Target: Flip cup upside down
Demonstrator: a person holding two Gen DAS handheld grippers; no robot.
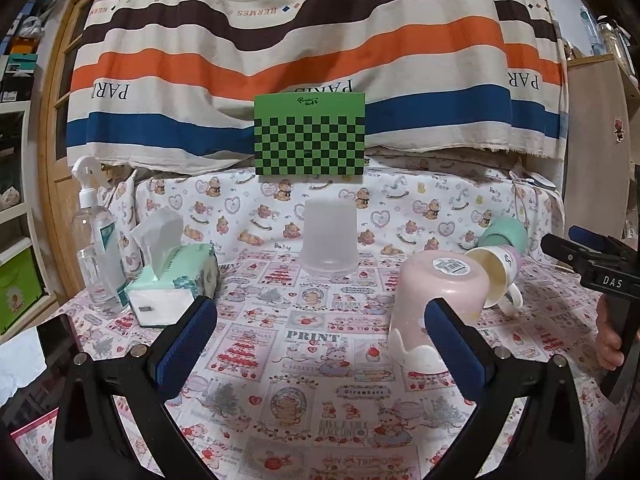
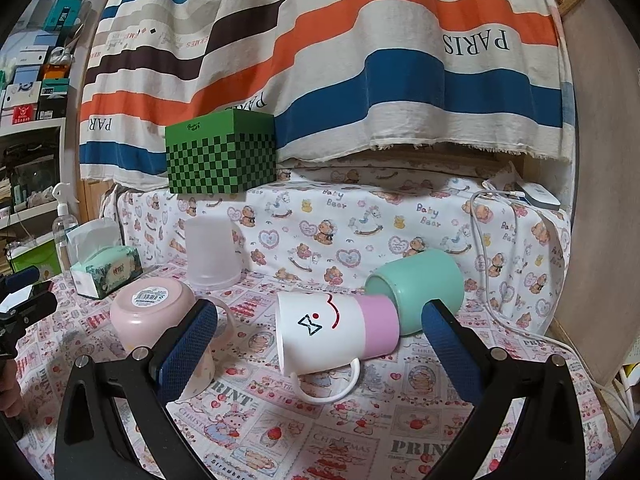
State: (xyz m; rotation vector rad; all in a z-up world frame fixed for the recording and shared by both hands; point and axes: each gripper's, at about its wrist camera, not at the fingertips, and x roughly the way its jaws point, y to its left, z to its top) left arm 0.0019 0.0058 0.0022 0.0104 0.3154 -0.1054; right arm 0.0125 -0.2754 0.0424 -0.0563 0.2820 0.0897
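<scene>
While both grippers wait:
Left gripper [image 1: 320, 332]: wide open, holds nothing.
Right gripper [image 2: 320, 332]: wide open, holds nothing.
White and pink handled mug [image 2: 334, 328]: lying sideways, 12 o'clock of right gripper.
Pink plastic cup [image 1: 438, 292]: upside down.

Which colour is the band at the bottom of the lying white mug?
Pink, clearest in the right wrist view: mug.

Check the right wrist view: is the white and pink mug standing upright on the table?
No, the white and pink mug lies on its side on the tablecloth, handle down, next to the green cup, also on its side.
</scene>
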